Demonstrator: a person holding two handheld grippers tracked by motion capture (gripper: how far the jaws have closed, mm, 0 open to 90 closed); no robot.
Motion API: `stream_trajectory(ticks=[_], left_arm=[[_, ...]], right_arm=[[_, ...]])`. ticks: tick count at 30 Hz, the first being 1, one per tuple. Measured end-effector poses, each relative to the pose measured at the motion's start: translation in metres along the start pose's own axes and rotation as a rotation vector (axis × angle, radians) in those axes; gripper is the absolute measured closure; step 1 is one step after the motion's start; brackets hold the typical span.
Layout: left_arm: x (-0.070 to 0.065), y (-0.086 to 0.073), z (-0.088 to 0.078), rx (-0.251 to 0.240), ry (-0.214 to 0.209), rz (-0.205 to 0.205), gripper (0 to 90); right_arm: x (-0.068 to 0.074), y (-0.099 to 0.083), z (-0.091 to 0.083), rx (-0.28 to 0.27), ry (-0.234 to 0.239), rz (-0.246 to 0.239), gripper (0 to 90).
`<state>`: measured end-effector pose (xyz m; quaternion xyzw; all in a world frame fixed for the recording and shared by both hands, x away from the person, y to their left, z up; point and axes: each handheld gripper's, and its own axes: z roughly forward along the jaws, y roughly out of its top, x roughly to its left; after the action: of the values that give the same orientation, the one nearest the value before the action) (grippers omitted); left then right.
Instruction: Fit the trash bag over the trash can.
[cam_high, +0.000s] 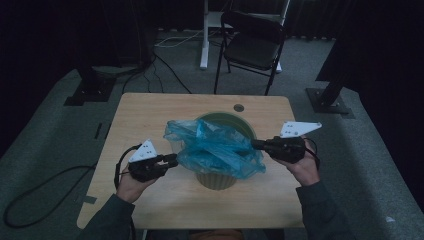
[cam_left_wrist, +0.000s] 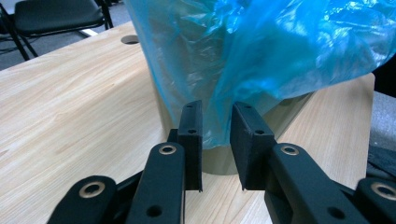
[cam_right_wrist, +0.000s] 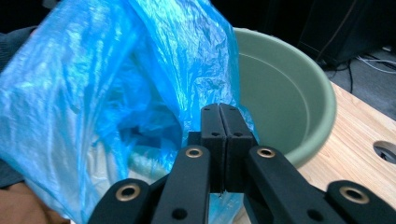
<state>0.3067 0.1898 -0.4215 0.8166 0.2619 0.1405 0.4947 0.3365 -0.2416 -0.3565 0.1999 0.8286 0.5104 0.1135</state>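
Note:
A crinkled blue plastic bag (cam_high: 215, 147) lies over a green round bin (cam_high: 216, 181) at the middle of the wooden table (cam_high: 145, 117). My left gripper (cam_high: 175, 160) is at the bag's left side. In the left gripper view its jaws (cam_left_wrist: 216, 109) stand apart, with the bag's hanging edge (cam_left_wrist: 219, 126) in the gap and the pads not pressing on it. My right gripper (cam_high: 254, 144) is at the bag's right edge. In the right gripper view its jaws (cam_right_wrist: 219, 109) are pressed together on the blue film (cam_right_wrist: 140, 70), in front of the bin's open rim (cam_right_wrist: 299, 88).
A round cable hole (cam_high: 239, 107) sits in the table behind the bin. A black folding chair (cam_high: 252, 45) and a white stand leg (cam_high: 204, 35) are beyond the table. Cables run over the grey floor at the left (cam_high: 50, 185).

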Motion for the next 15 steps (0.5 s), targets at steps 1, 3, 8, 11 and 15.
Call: stream_trajectory(ticks=[1, 3, 8, 11, 15], left_arm=[[0.001, -0.001, -0.002, -0.002, 0.002, -0.002, 72.7], [0.002, -0.002, -0.006, -0.005, 0.004, -0.001, 72.1], [0.004, -0.005, -0.018, -0.024, 0.004, 0.0, 66.6], [0.005, -0.005, -0.024, -0.037, 0.004, -0.001, 63.8], [0.004, 0.0, -0.029, -0.072, 0.005, 0.015, 58.9]], right_arm=[[-0.002, -0.001, -0.001, 0.0, -0.011, 0.008, 90.0], [-0.002, -0.002, -0.002, 0.0, -0.014, 0.011, 90.0], [-0.005, -0.003, -0.006, -0.012, -0.028, 0.024, 90.0], [-0.005, -0.003, -0.007, -0.018, -0.027, 0.027, 90.0], [-0.005, -0.002, -0.007, -0.026, -0.019, 0.026, 90.0]])
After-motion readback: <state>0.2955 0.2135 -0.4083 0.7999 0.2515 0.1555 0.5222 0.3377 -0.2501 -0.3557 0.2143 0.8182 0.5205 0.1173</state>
